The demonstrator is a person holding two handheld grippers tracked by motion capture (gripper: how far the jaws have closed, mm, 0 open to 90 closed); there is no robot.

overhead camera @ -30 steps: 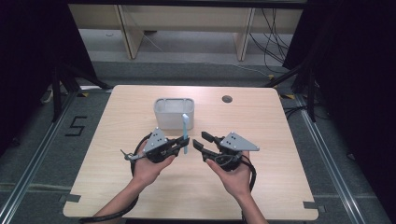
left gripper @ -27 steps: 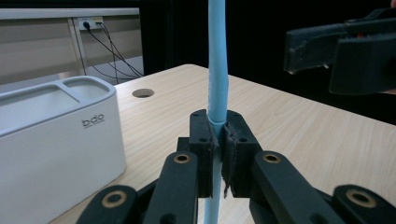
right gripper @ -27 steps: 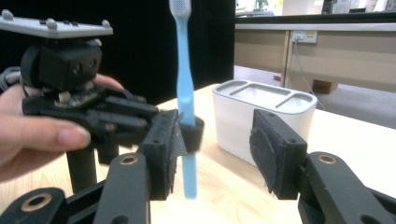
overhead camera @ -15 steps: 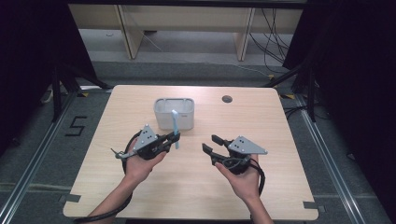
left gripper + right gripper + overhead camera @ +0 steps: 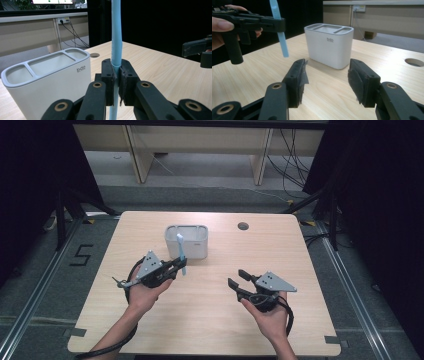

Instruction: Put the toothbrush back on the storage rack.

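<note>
Left gripper [image 5: 179, 263] is clamped tight on a light blue toothbrush [image 5: 181, 253], jaws pinching the handle partway along, and the toothbrush stands nearly upright, head end up in the high view. In the left gripper view the blue handle [image 5: 116, 37] runs straight up between the two black pads [image 5: 107, 82] and out the top of the frame, its lower end hanging below them. The person's left hand [image 5: 142, 292] carries it above the tabletop [image 5: 210, 315], clear of the wood. Just beyond sits a white toothbrush holder [image 5: 187, 240] with a grey rim and three open compartments on top, upright, small lettering on its side [image 5: 81, 68]. The toothbrush is in front of the holder, not inside it. Over to the right gripper [image 5: 238, 279]: jaws spread wide, nothing between them, held low over the tabletop in the right hand [image 5: 267, 317], well apart from the left. A round hole [image 5: 243, 226] marks the tabletop's far edge.
</note>
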